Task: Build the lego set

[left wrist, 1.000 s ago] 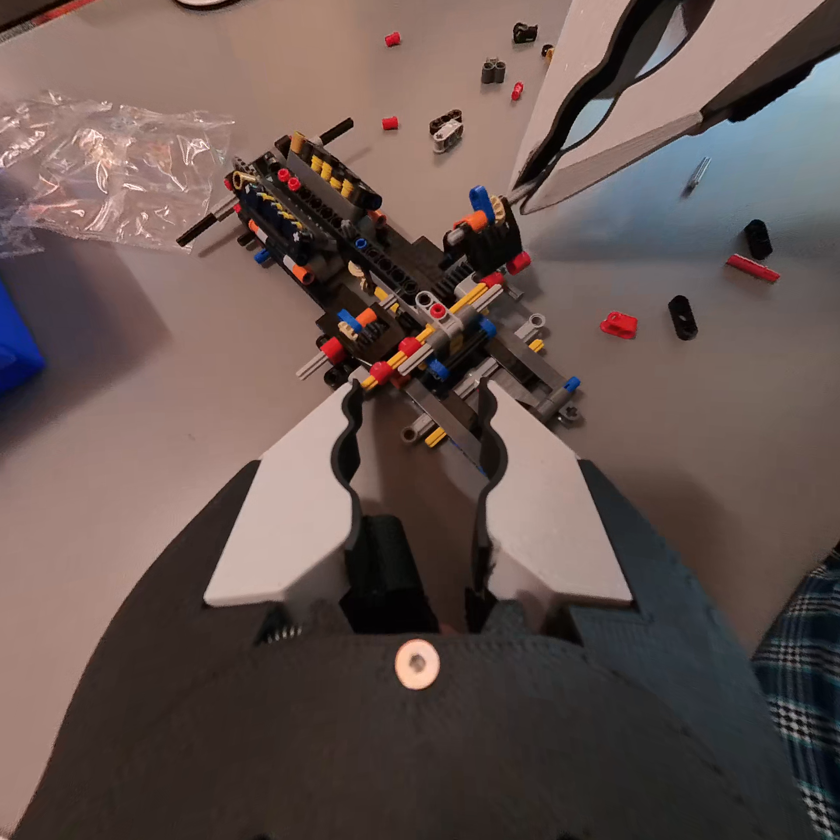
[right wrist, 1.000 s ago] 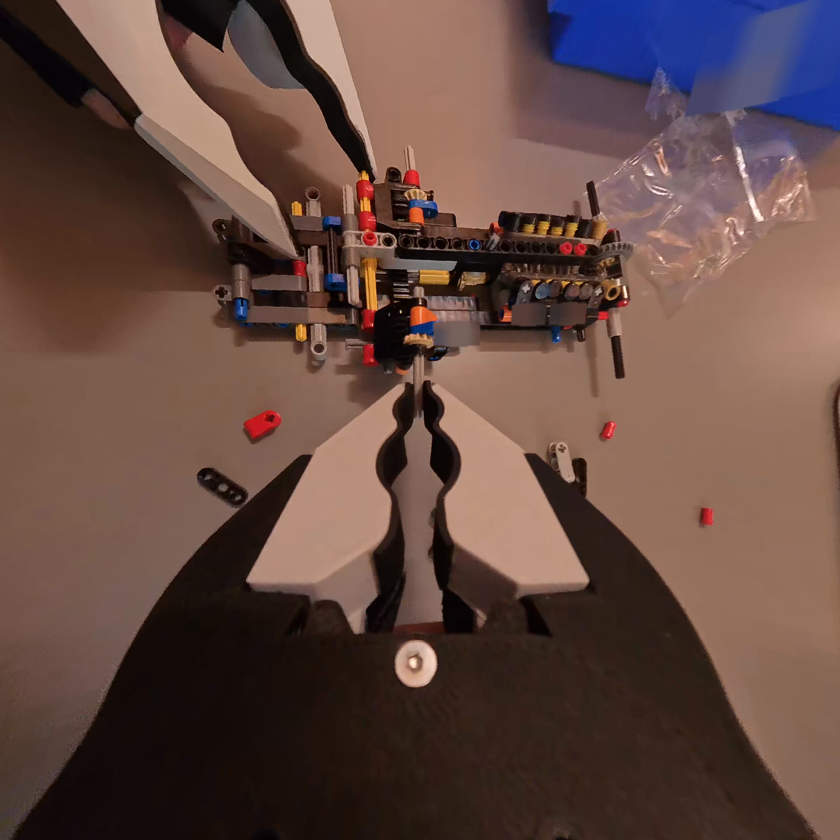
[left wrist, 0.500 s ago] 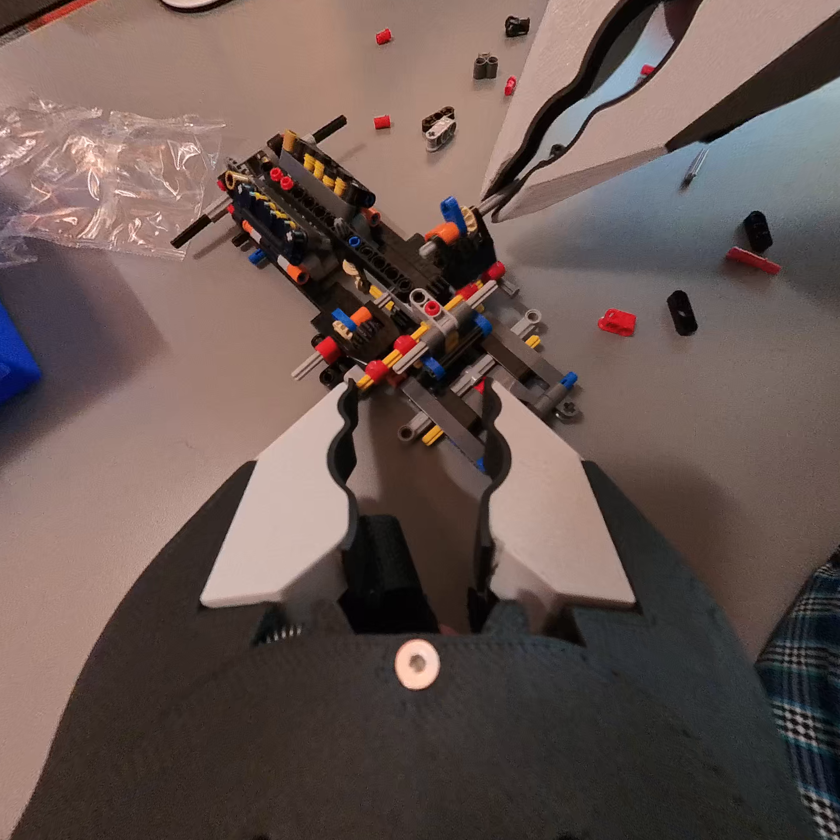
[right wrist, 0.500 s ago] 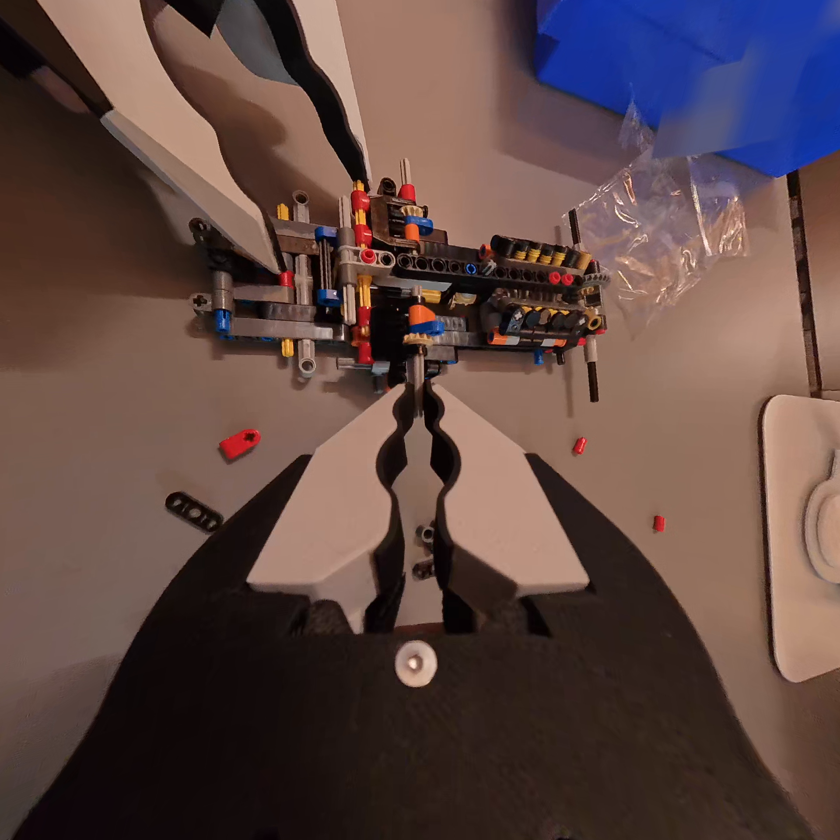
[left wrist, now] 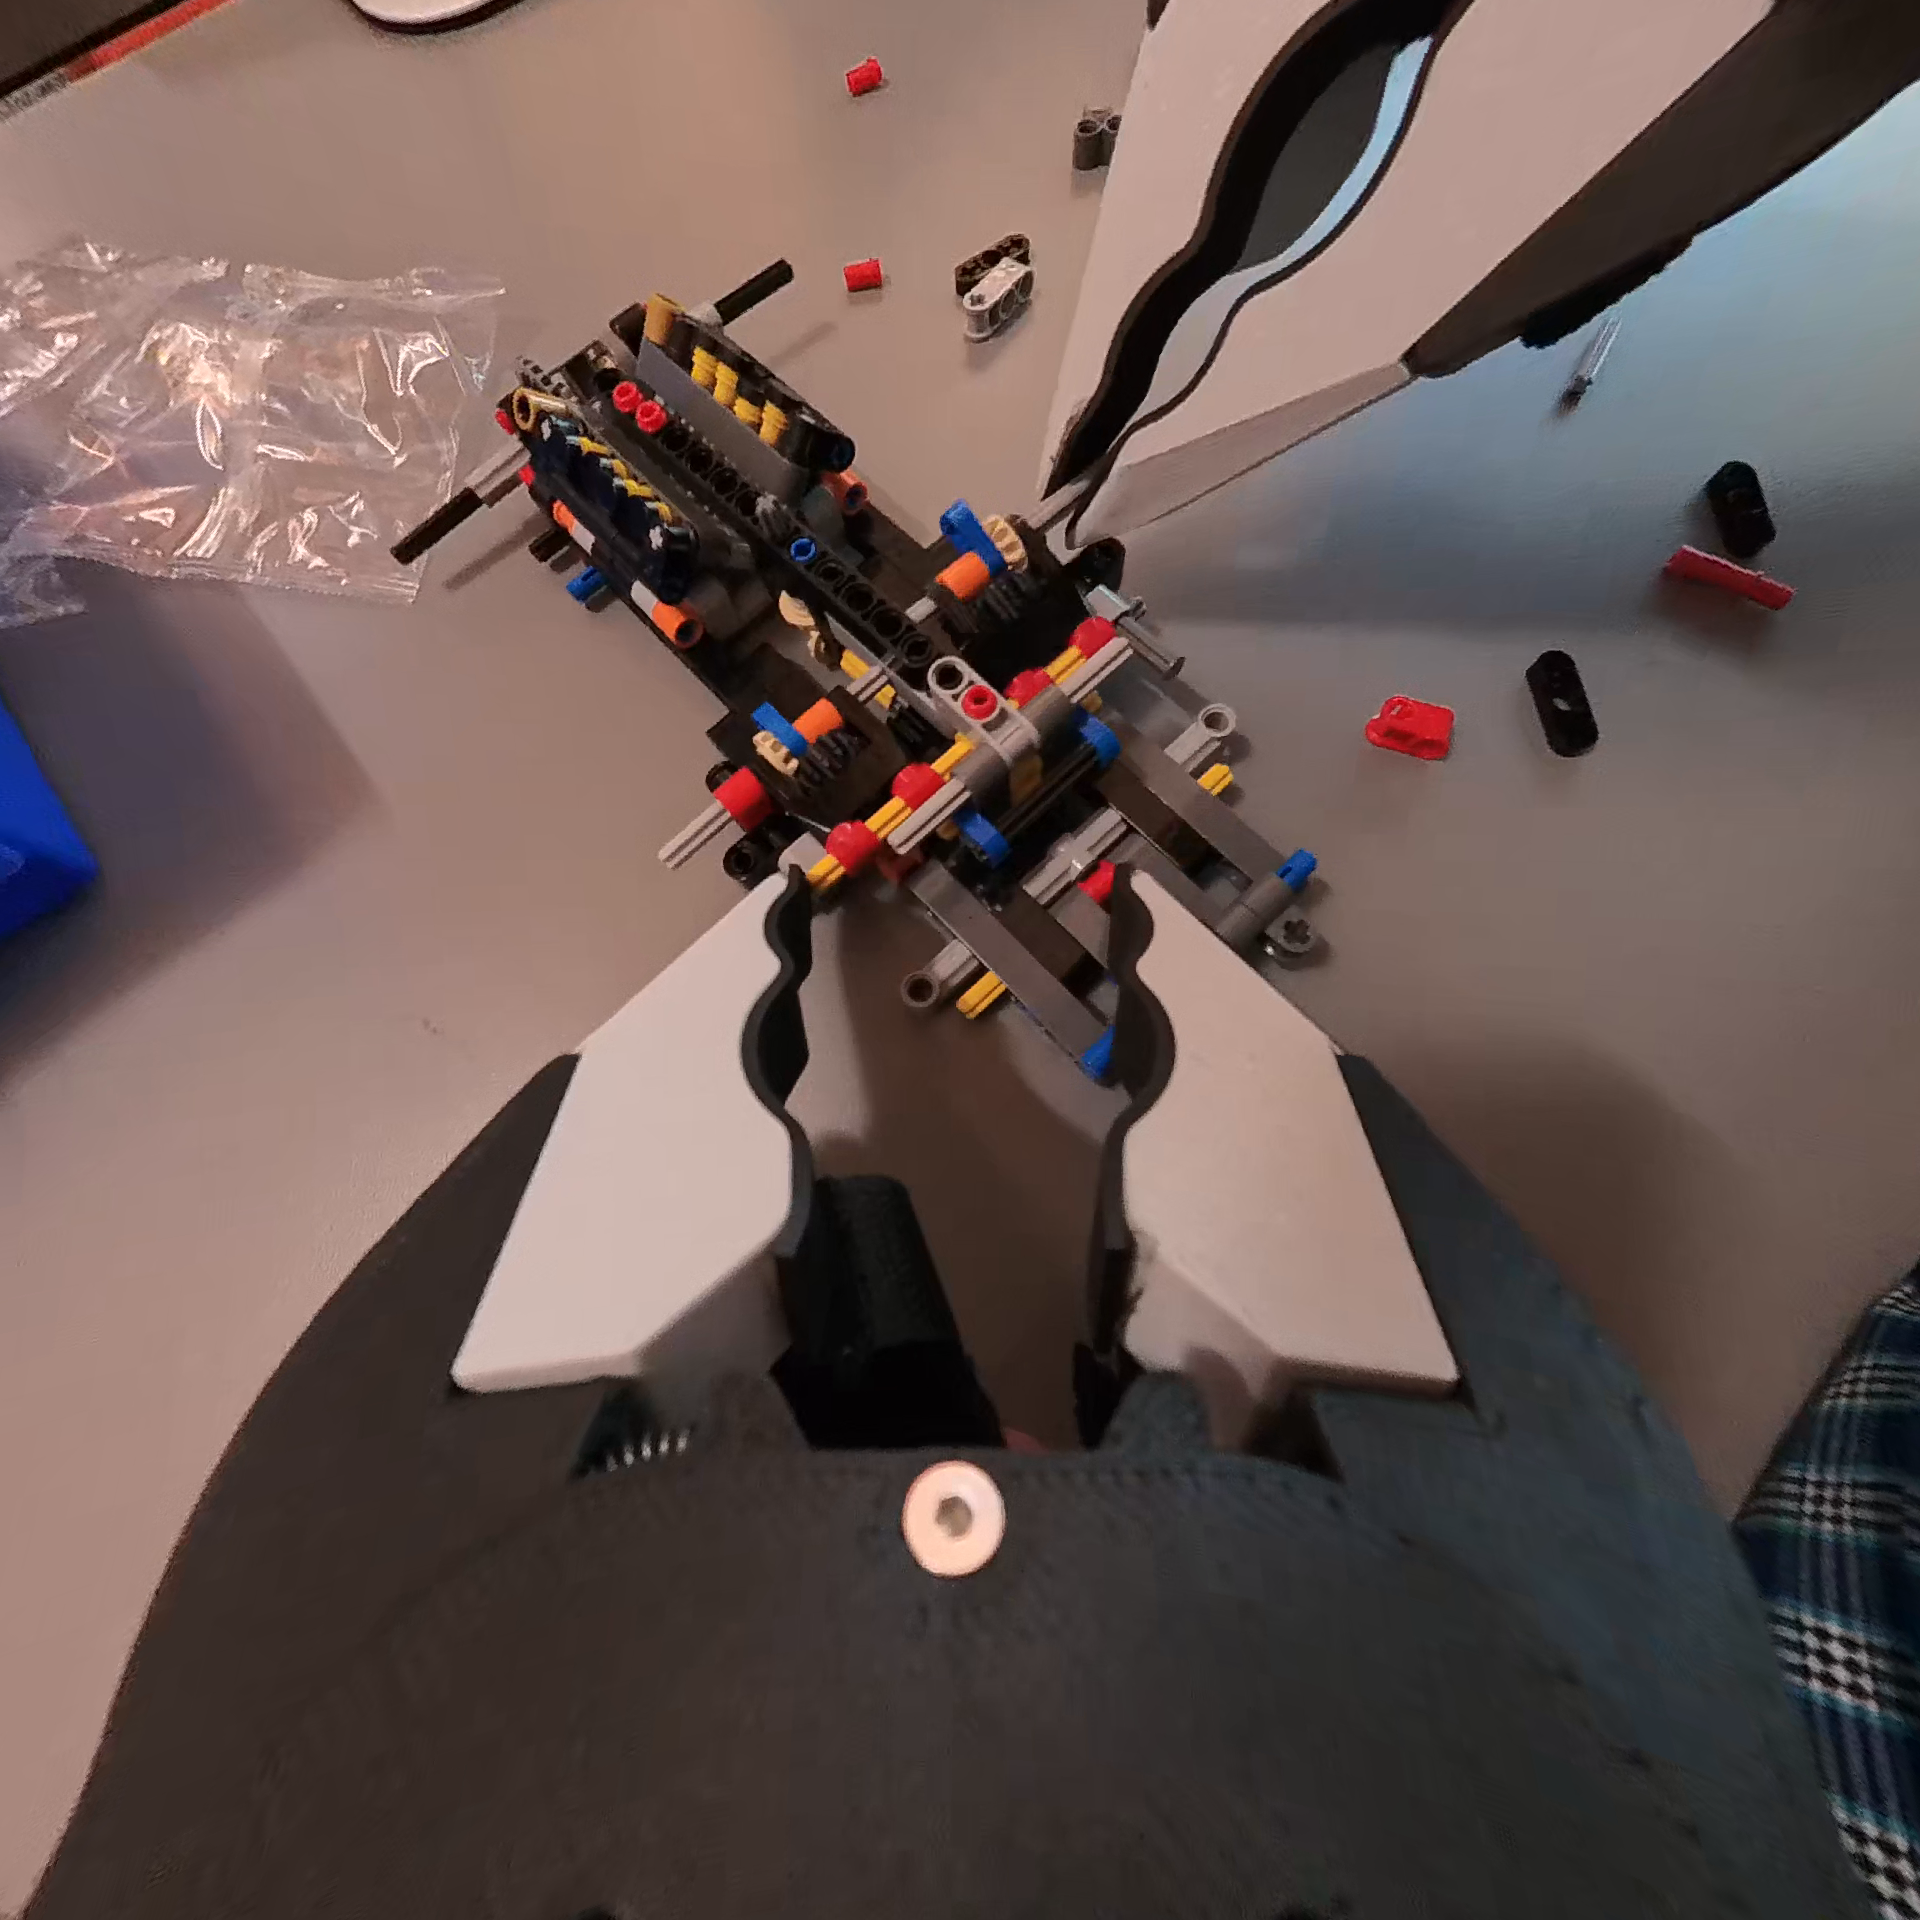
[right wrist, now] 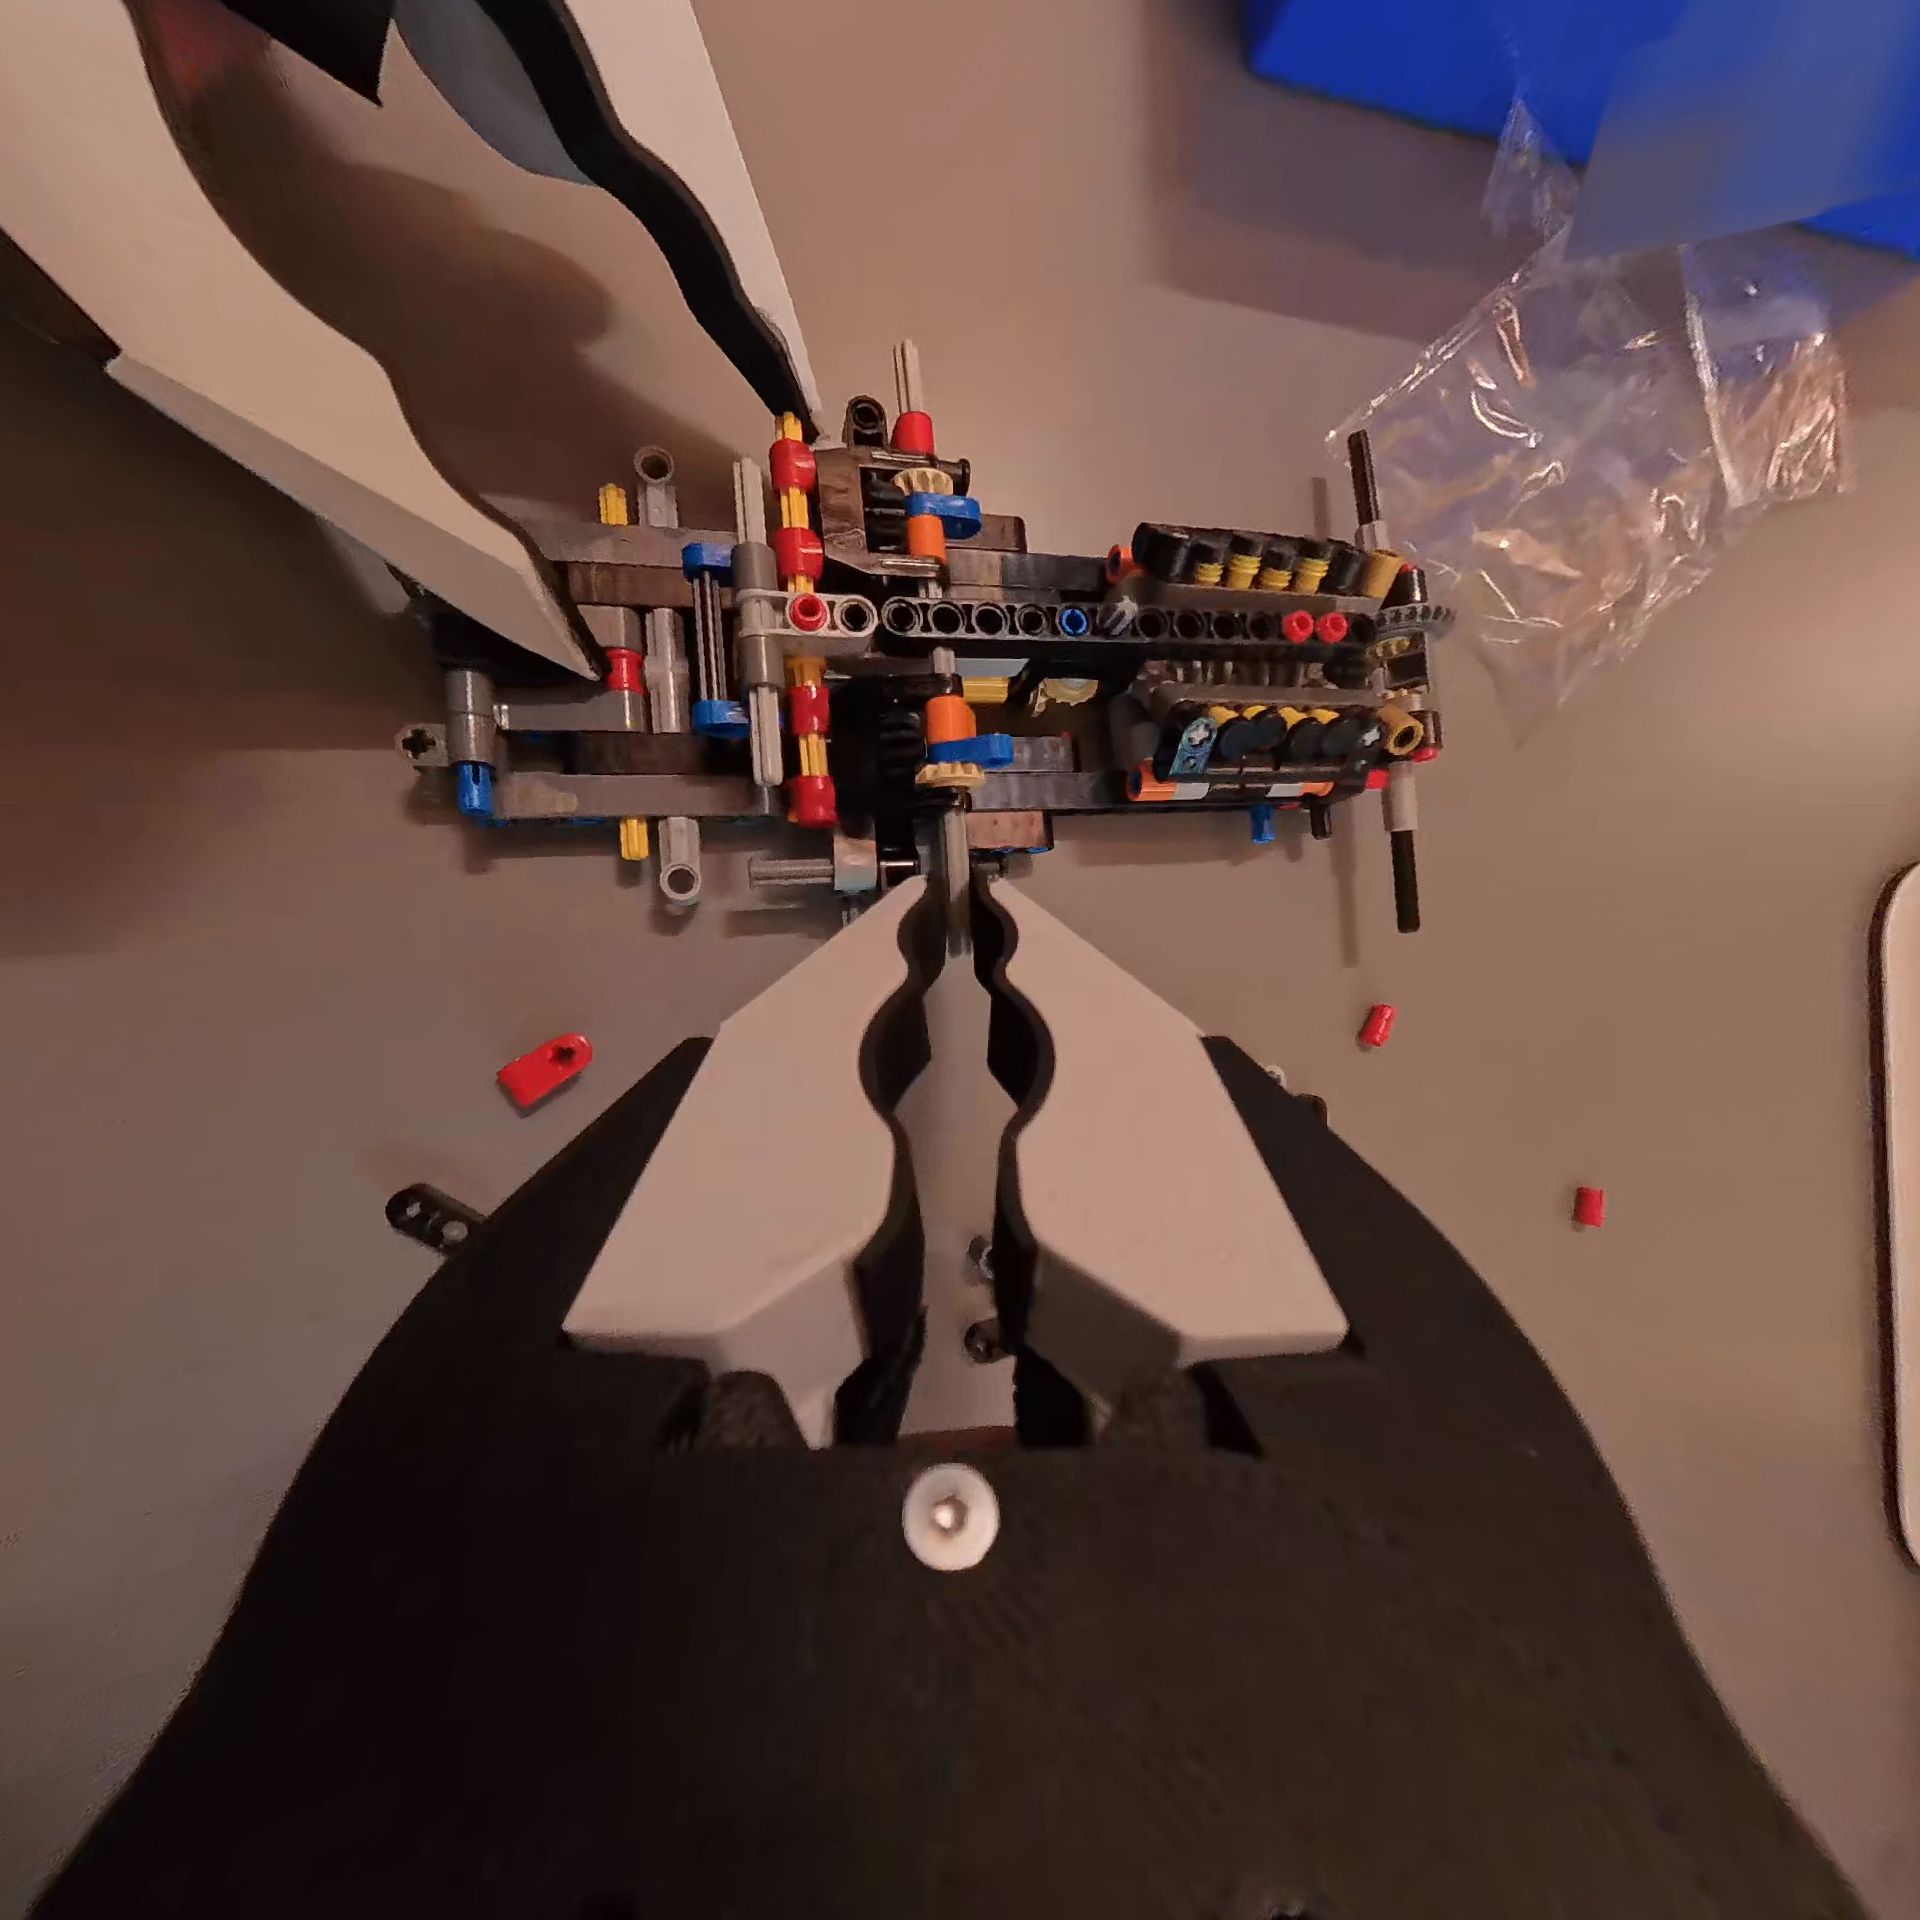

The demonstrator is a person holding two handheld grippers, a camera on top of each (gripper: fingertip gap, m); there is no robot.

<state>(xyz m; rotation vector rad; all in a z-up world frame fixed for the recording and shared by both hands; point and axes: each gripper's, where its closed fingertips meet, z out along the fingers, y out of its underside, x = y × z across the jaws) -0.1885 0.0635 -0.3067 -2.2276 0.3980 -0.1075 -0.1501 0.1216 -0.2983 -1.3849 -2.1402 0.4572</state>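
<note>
A long lego model point(left wrist: 831, 623) of black and grey beams with red, yellow, blue and orange parts lies on the grey table. My left gripper point(left wrist: 961, 914) has its jaws wide around the model's near end, and both fingers touch it. In the right wrist view the left gripper point(right wrist: 691, 540) sits over the left end of the model point(right wrist: 987, 623). My right gripper point(right wrist: 948, 904) is shut on a thin grey axle point(right wrist: 951, 852) that runs into the model's side by a tan gear. It also shows at top right in the left wrist view point(left wrist: 1070, 520).
A clear plastic bag point(left wrist: 239, 416) and a blue bin point(left wrist: 31, 831) lie to the left. Loose pieces are scattered: a red part point(left wrist: 1408, 724), black connectors point(left wrist: 1558, 701), red bushes point(right wrist: 1377, 1023), a black beam point(right wrist: 426, 1216). A white object point(right wrist: 1896, 1143) is at the right edge. Plaid cloth point(left wrist: 1849, 1558) is at lower right.
My right gripper has moved in closer to the model's side with the axle. The left gripper kept its hold on the model's end, which shifted slightly.
</note>
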